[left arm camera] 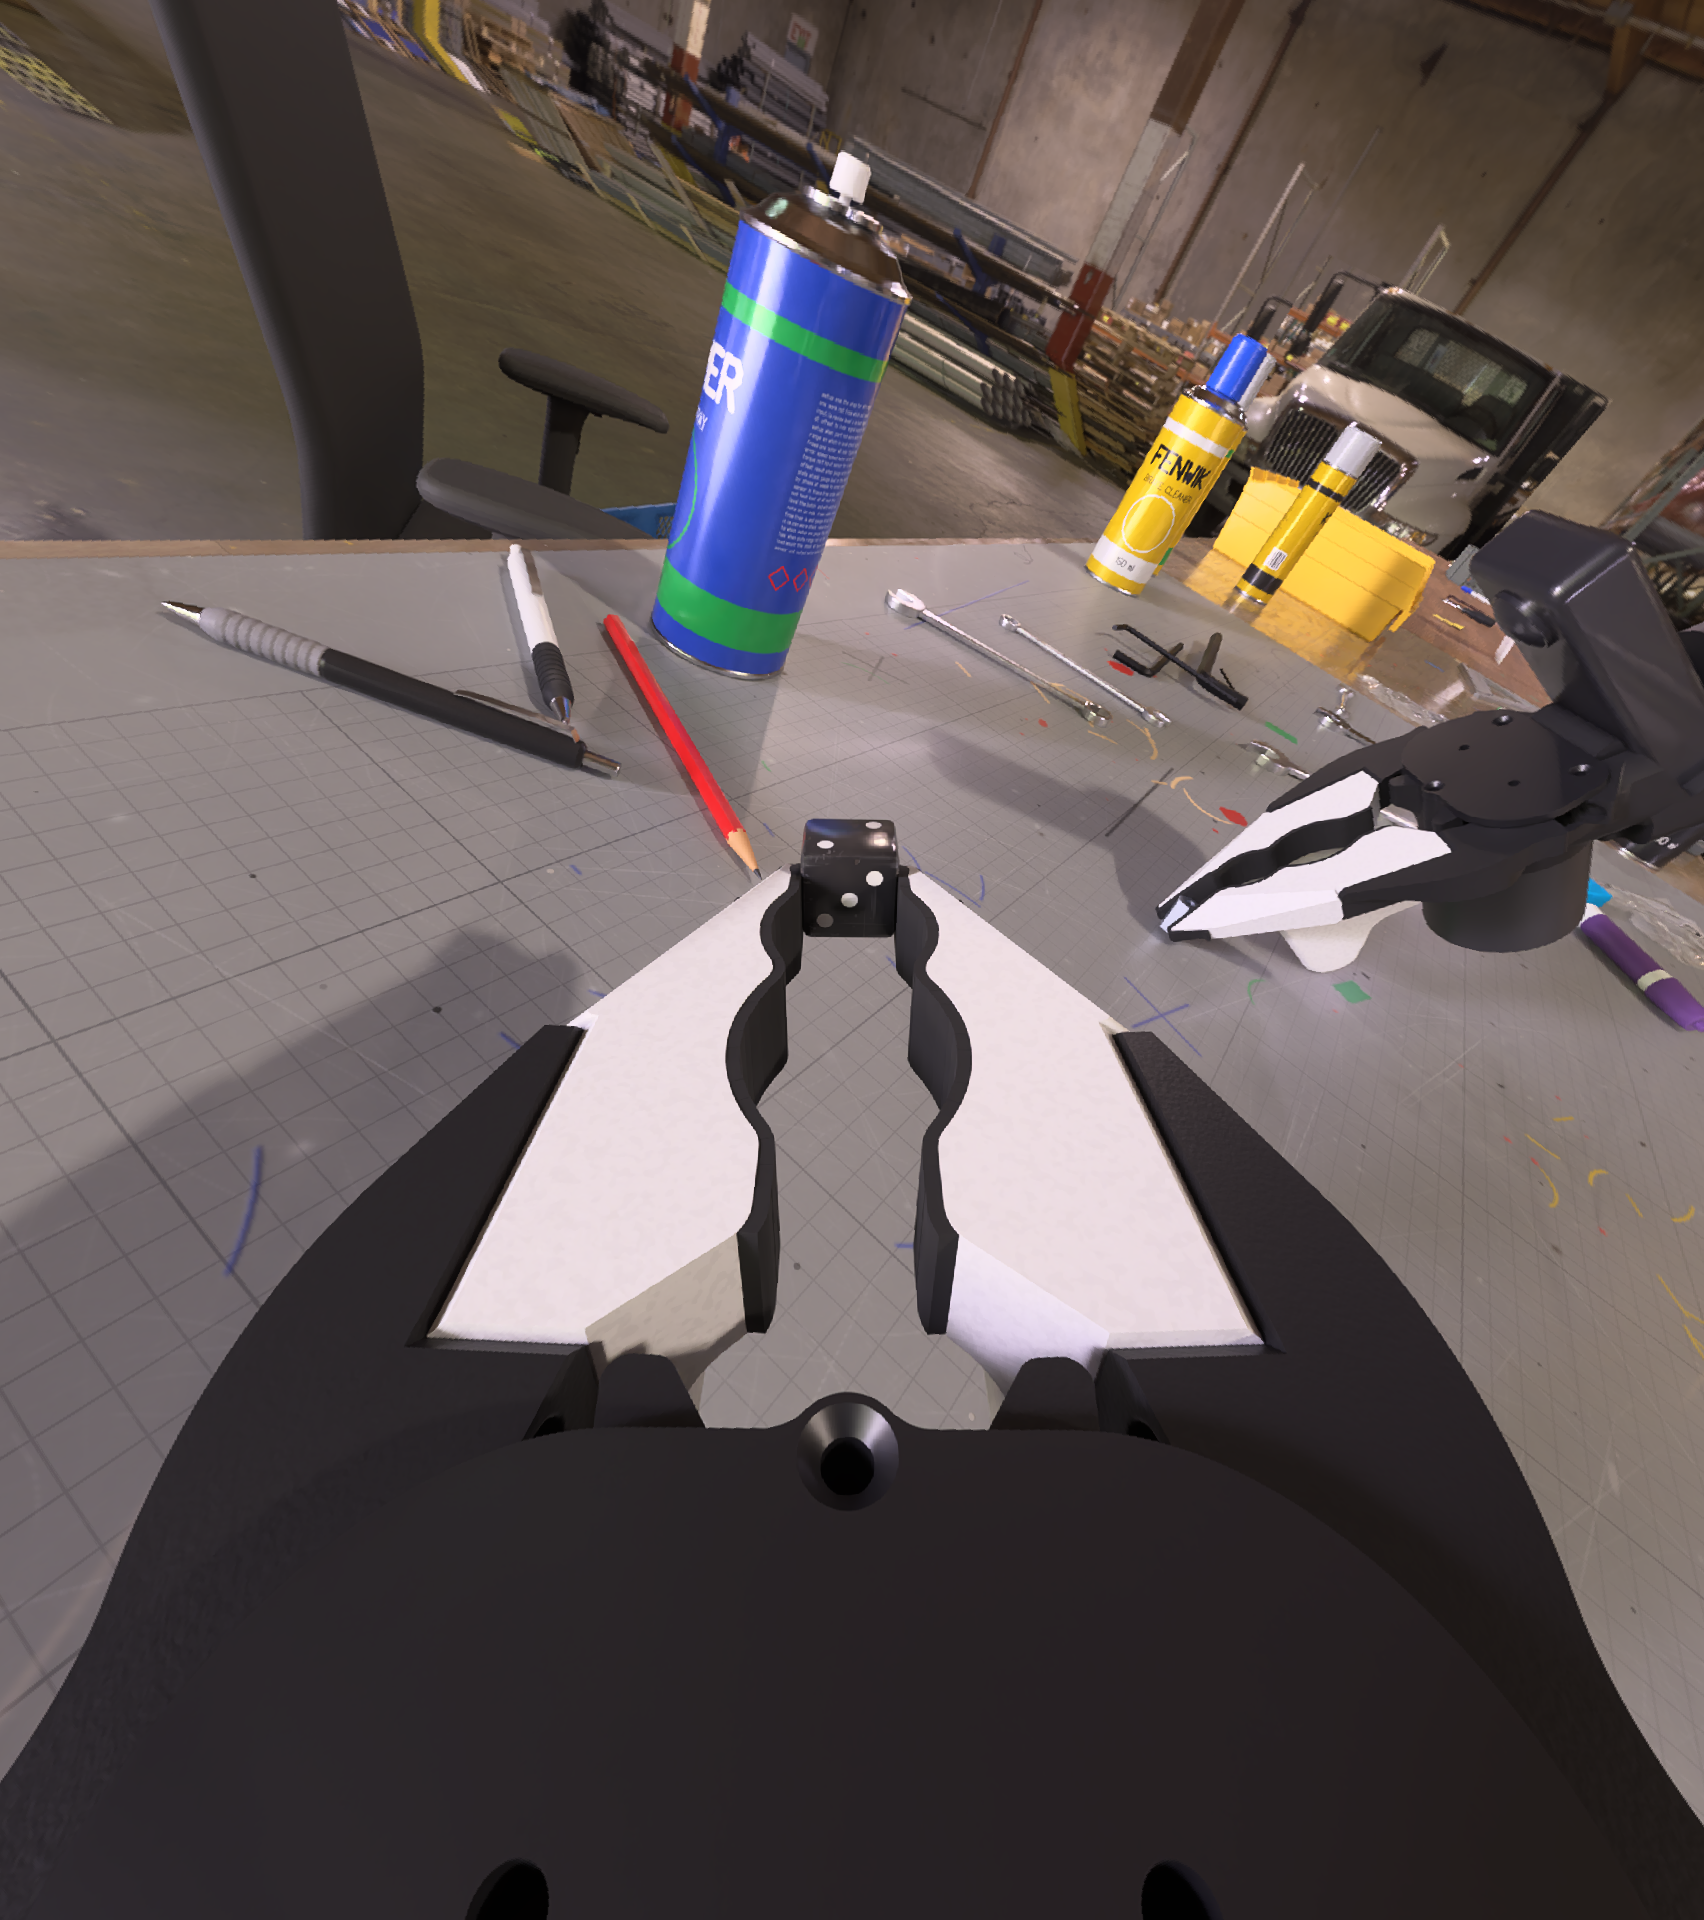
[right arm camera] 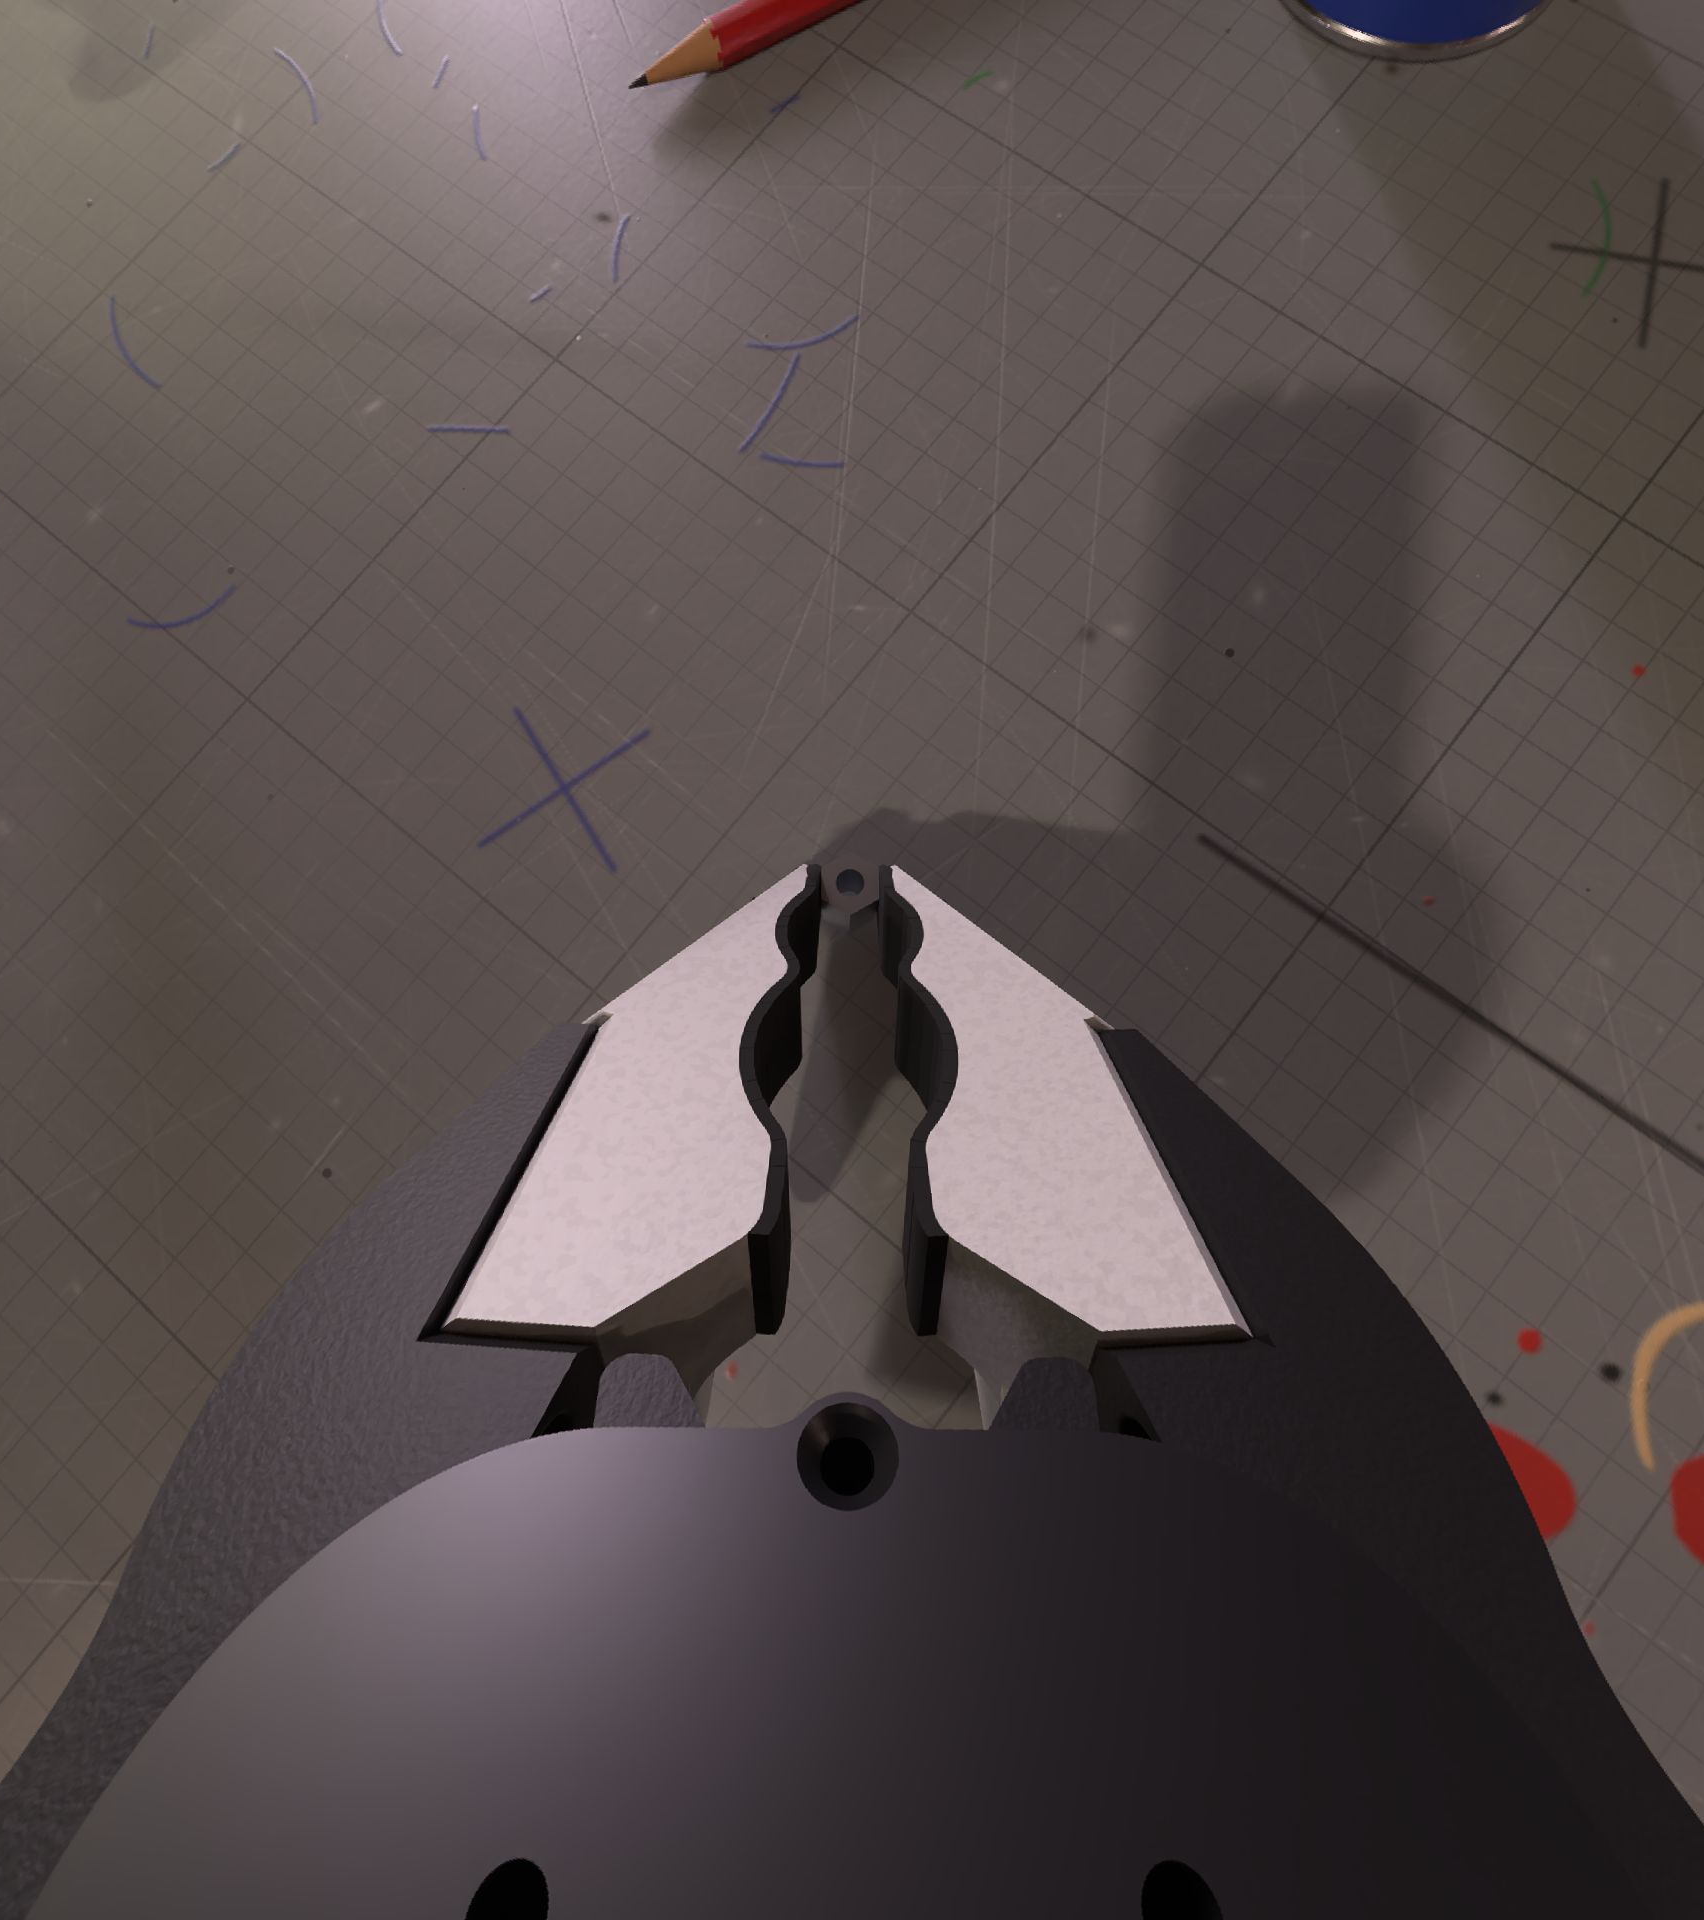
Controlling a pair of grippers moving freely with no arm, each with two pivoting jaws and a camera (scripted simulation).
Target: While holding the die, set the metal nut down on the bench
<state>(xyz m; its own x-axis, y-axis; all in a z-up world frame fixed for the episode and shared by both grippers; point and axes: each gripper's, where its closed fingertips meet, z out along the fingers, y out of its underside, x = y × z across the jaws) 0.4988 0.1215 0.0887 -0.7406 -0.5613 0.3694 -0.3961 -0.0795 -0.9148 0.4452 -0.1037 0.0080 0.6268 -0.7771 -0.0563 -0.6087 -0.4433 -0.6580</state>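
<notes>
My left gripper [left arm camera: 849, 883] is shut on a black die with white pips [left arm camera: 848, 876], held at its fingertips a little above the grey cutting mat [left arm camera: 204, 935]. My right gripper [right arm camera: 849, 883] is shut on a small grey metal nut [right arm camera: 848, 886] at its fingertips, low over the mat, pointing down at it. Whether the nut touches the mat I cannot tell. The right gripper also shows in the left wrist view [left arm camera: 1175, 914], at the right, tips close to the mat.
A blue spray can [left arm camera: 780, 436], red pencil [left arm camera: 682, 743], two pens [left arm camera: 391, 686], wrenches [left arm camera: 993, 655], two yellow cans [left arm camera: 1165, 488] and a purple marker [left arm camera: 1643, 971] lie on the bench. The pencil tip [right arm camera: 682, 62] and the can's base [right arm camera: 1419, 21] are ahead of the right gripper.
</notes>
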